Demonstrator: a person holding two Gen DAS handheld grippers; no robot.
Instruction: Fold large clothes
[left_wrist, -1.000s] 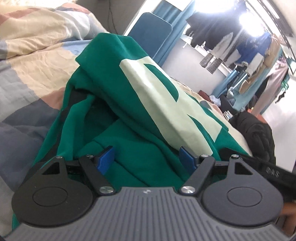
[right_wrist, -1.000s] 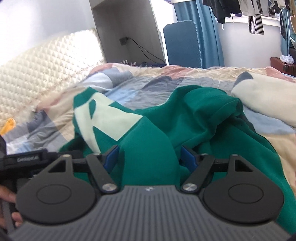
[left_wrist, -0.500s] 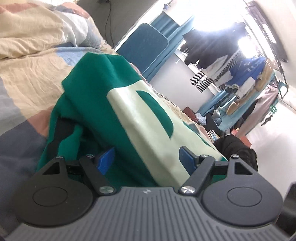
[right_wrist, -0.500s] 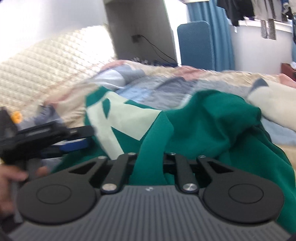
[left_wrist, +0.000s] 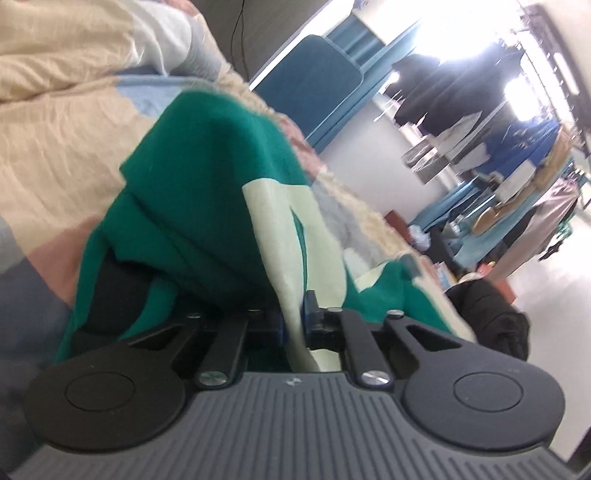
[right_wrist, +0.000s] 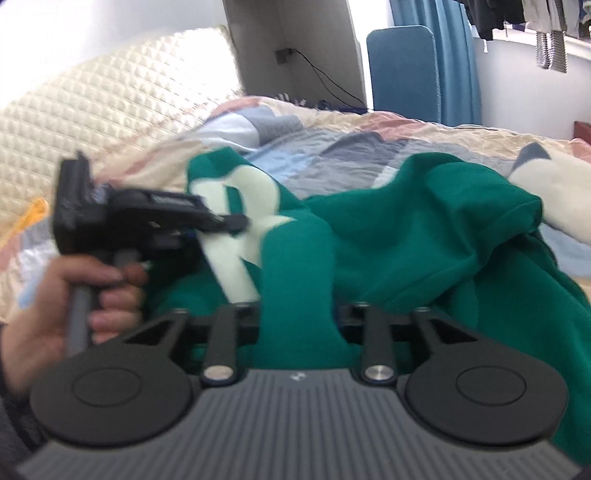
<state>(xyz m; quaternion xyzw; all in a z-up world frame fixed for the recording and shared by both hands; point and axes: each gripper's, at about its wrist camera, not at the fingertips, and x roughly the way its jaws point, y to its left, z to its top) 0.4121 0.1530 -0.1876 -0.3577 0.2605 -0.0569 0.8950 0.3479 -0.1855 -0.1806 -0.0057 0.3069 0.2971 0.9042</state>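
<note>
A large green sweatshirt (left_wrist: 207, 192) with pale cream lettering lies crumpled on a patchwork quilt. My left gripper (left_wrist: 293, 325) is shut on a fold of it, on the cream print, and lifts it. My right gripper (right_wrist: 297, 321) is shut on a green fold of the sweatshirt (right_wrist: 406, 240). The right wrist view also shows the left gripper (right_wrist: 221, 221), held by a hand, pinching the lettered edge to the left.
The quilt (right_wrist: 332, 140) covers the bed, with a cream quilted headboard (right_wrist: 92, 110) behind. A blue chair (right_wrist: 402, 70) and curtains stand past the bed. A black jacket (left_wrist: 487, 317) lies at the right, with a clothes rack (left_wrist: 498, 122) beyond.
Both grippers have closed on the sweatshirt, the right one first, then the left. The left gripper has lifted its fold and now shows higher in the right wrist view.
</note>
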